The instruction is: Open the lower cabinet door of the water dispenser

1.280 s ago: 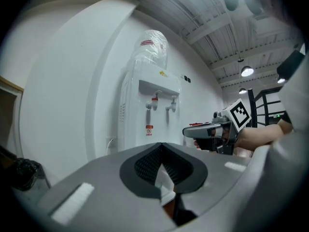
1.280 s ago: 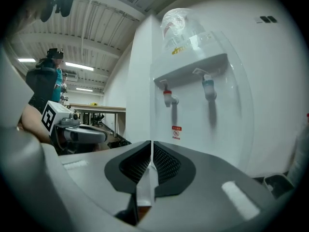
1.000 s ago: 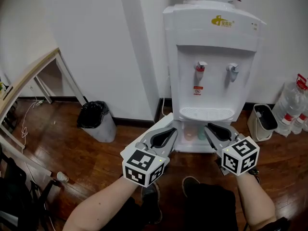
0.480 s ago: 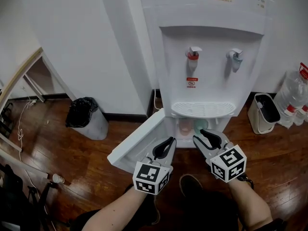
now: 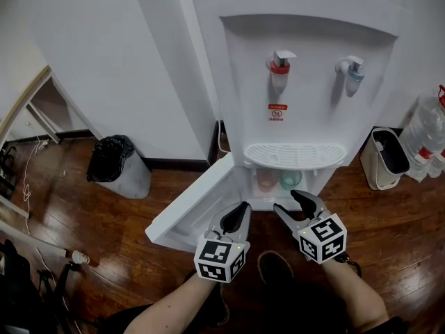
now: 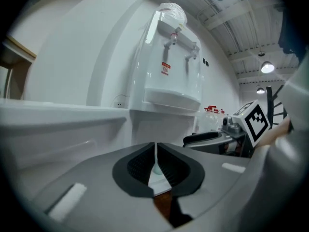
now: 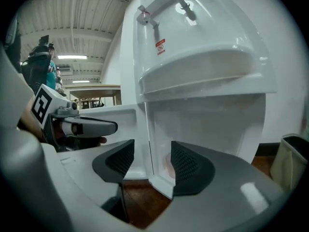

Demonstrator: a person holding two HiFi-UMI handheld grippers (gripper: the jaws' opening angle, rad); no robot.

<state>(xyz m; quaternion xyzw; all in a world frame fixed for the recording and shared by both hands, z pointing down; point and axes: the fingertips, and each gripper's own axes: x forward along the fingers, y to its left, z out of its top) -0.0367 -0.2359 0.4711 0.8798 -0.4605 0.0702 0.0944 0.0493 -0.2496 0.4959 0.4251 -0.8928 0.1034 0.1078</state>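
From my head view, the far left edge shows a wooden table frame (image 5: 26,106) and, just right of it, a bin lined with a black bag (image 5: 117,167) on the wood floor (image 5: 62,207). The lower cabinet door (image 5: 188,207) already stands open, swung out toward the lower left from the water dispenser (image 5: 313,110), which fills the upper middle. Inside the open cabinet, under the drip tray (image 5: 295,155), I see 2 cups, 1 pink (image 5: 266,179) and 1 green (image 5: 290,179).

The left gripper (image 5: 241,211) sits low centre, just beside the door's free end. Its jaws have just closed and are pressed together on nothing. The right gripper (image 5: 287,203) sits in front of the cabinet opening. Its jaws have just been opening and stand spread, pinching nothing. A small white bin (image 5: 384,160) and water bottles (image 5: 425,141) line the right edge.

Only the left gripper view shows me the door's inner face as a white wall on the left, with the other gripper at right and ceiling lamps (image 6: 267,67) above it.

Only the right gripper view shows a person (image 7: 41,62) at upper left. There the cabinet's front corner and the pink cup line up beyond the spread pads (image 7: 186,166), apart from them.
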